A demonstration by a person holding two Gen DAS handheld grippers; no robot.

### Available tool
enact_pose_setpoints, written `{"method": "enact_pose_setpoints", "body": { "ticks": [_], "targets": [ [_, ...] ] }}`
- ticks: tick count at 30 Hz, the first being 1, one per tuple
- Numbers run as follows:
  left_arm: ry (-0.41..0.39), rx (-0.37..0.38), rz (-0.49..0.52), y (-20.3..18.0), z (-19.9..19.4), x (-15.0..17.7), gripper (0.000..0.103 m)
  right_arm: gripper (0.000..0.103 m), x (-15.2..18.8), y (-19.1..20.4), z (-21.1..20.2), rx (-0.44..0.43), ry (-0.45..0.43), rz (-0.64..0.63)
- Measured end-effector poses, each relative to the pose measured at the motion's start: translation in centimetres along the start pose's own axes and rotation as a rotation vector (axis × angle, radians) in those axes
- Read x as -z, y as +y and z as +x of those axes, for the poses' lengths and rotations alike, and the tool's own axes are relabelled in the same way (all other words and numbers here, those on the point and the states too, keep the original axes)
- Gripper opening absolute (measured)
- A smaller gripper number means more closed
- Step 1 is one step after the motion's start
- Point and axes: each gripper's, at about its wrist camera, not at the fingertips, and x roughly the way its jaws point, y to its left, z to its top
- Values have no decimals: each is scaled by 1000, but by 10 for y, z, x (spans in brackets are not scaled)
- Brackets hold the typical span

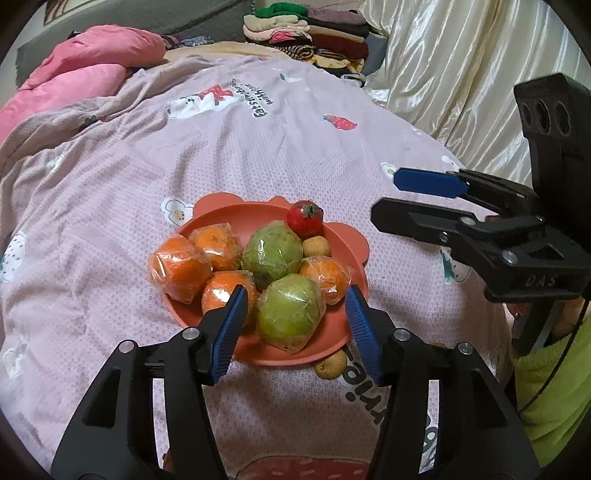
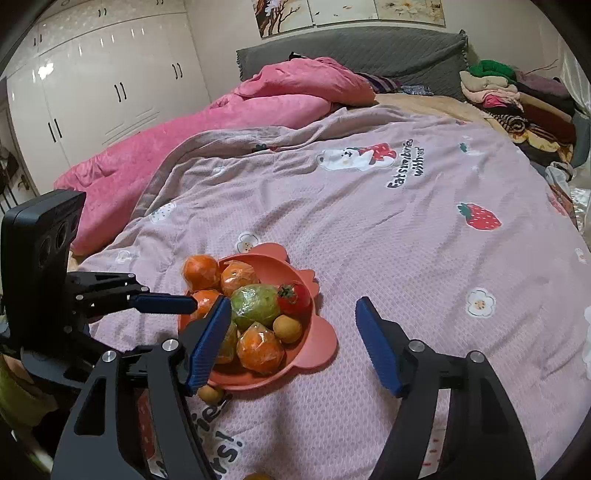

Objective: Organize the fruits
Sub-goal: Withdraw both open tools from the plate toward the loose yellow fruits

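Note:
A coral flower-shaped plate (image 1: 221, 201) (image 2: 325, 343) lies on the pink printed bedspread (image 1: 258, 155). It holds several wrapped oranges (image 1: 181, 269), two wrapped green fruits, a red tomato (image 1: 304, 218) (image 2: 293, 298) and a small yellow fruit (image 1: 316, 246). My left gripper (image 1: 295, 299) is open over the plate's near side, its pads on either side of the nearer green fruit (image 1: 288, 314) without touching it. Another small yellow fruit (image 1: 330, 363) (image 2: 210, 393) lies on the bedspread by the plate's near rim. My right gripper (image 2: 293, 310) (image 1: 388, 199) is open and empty, off the plate's right side.
A pink duvet (image 2: 221, 122) is heaped at the back left. Folded clothes (image 1: 310, 33) are stacked by the grey headboard (image 2: 351, 48). A cream satin curtain (image 1: 461, 74) hangs at the right, and white wardrobes (image 2: 103, 74) line the left. A green sleeve (image 1: 550, 376) holds the right gripper.

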Motion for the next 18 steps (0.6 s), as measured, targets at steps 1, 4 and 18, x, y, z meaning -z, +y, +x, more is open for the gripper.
{"method": "enact_pose_setpoints", "body": {
  "ticks": [1,4,18],
  "targets": [
    [-3,-2,-1,0,-1,0,49,73,1,1,-2,4,-1,2],
    [-12,-9,-7,2,-5,0,54,76,3,3,-7,10,-8,8],
    [-66,-17,-24,7,-30,4,73,91,18,12,-35,79,-31,36]
  ]
}}
